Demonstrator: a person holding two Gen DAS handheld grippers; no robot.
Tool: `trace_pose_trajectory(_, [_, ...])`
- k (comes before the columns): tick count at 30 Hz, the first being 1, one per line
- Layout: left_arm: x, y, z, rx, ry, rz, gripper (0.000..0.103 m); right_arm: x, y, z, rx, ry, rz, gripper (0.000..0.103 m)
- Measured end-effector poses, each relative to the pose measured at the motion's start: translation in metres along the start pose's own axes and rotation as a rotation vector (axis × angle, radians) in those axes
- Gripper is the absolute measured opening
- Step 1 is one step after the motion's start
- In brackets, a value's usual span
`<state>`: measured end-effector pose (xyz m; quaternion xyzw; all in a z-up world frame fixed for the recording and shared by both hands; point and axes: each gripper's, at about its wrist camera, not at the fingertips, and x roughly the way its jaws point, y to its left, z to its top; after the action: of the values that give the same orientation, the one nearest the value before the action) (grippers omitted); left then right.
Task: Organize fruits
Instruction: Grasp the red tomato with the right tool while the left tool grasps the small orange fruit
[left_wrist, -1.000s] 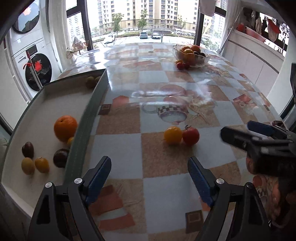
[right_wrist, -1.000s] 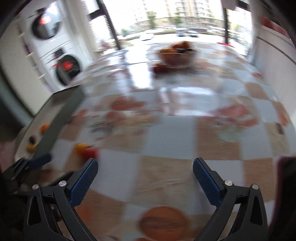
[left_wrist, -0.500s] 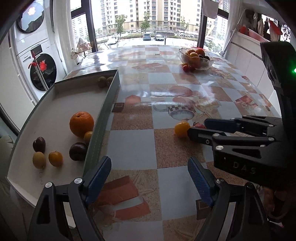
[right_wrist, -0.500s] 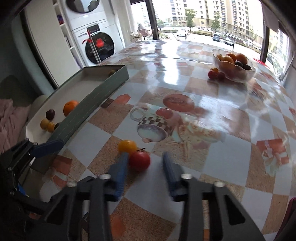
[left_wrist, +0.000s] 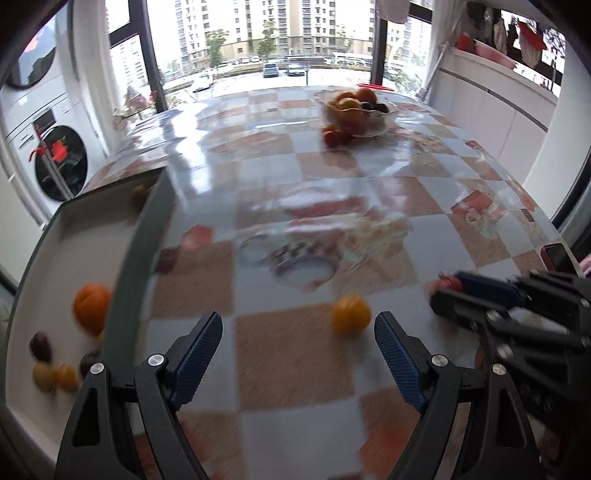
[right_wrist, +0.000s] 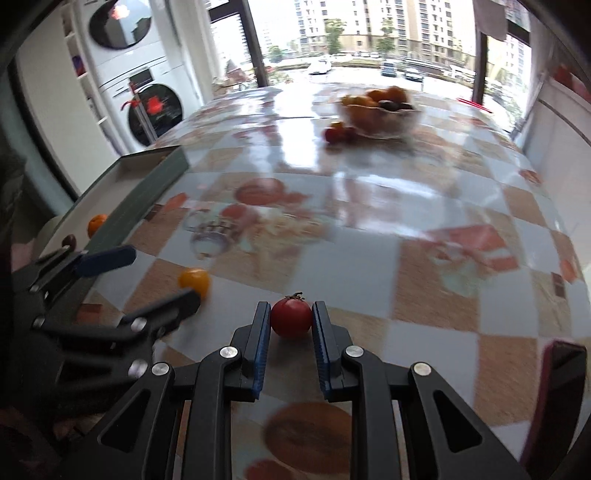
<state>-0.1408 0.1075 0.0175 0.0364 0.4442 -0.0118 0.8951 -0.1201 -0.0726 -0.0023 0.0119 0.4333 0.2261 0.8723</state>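
In the right wrist view my right gripper (right_wrist: 290, 308) has its jaws closing tight on a red tomato (right_wrist: 291, 322). Both blue pads press its sides just above the checkered tablecloth. A yellow-orange fruit (right_wrist: 194, 279) lies on the cloth to its left. In the left wrist view that fruit (left_wrist: 351, 314) sits just ahead of my left gripper (left_wrist: 298, 325), nearer its right finger. The left gripper is open with nothing between its fingers. The right gripper (left_wrist: 447, 286) shows at the right with a sliver of red at its tips. The grey tray (left_wrist: 129, 280) holds an orange (left_wrist: 91, 308), dark plums and small yellow fruits.
A glass bowl (left_wrist: 354, 110) heaped with fruit stands far across the table, with small red tomatoes (left_wrist: 334, 136) beside it. A red phone (right_wrist: 554, 398) lies at the table's right edge. Stacked washing machines (right_wrist: 155, 107) stand beyond the left side.
The right gripper went from wide open to closed on the red tomato, then drew it right, away from the yellow-orange fruit. The left gripper stayed open while its view swung and blurred.
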Motion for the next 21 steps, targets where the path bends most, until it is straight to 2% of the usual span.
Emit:
trace_pose_trajectory(4, [0.01, -0.014, 0.004, 0.03, 0.022, 0.015, 0.086, -0.006, -0.014, -0.005, 0.036, -0.006, -0.001, 0.024])
trace_pose_trajectory(7, [0.011, -0.013, 0.001, -0.002, 0.025, 0.008, 0.082, -0.008, -0.015, -0.007, 0.041, -0.012, -0.003, 0.024])
trace_pose_trajectory(8, [0.01, -0.011, 0.001, -0.018, 0.026, -0.009, 0.077, -0.008, -0.015, -0.007, 0.041, -0.014, -0.005, 0.024])
trace_pose_trajectory(11, [0.009, -0.01, 0.004, -0.03, 0.022, -0.034, 0.05, -0.007, -0.014, -0.008, 0.046, -0.013, -0.007, 0.024])
trace_pose_trajectory(12, [0.009, -0.012, 0.005, -0.024, 0.022, -0.036, 0.032, -0.007, -0.014, -0.008, 0.048, -0.012, -0.007, 0.024])
trace_pose_trajectory(13, [0.009, -0.013, 0.006, -0.018, 0.028, -0.041, 0.024, -0.007, -0.014, -0.008, 0.054, -0.009, -0.006, 0.024])
trace_pose_trajectory(21, [-0.007, 0.001, -0.004, -0.068, 0.041, -0.053, 0.024, -0.014, -0.015, -0.014, 0.083, -0.001, -0.015, 0.024])
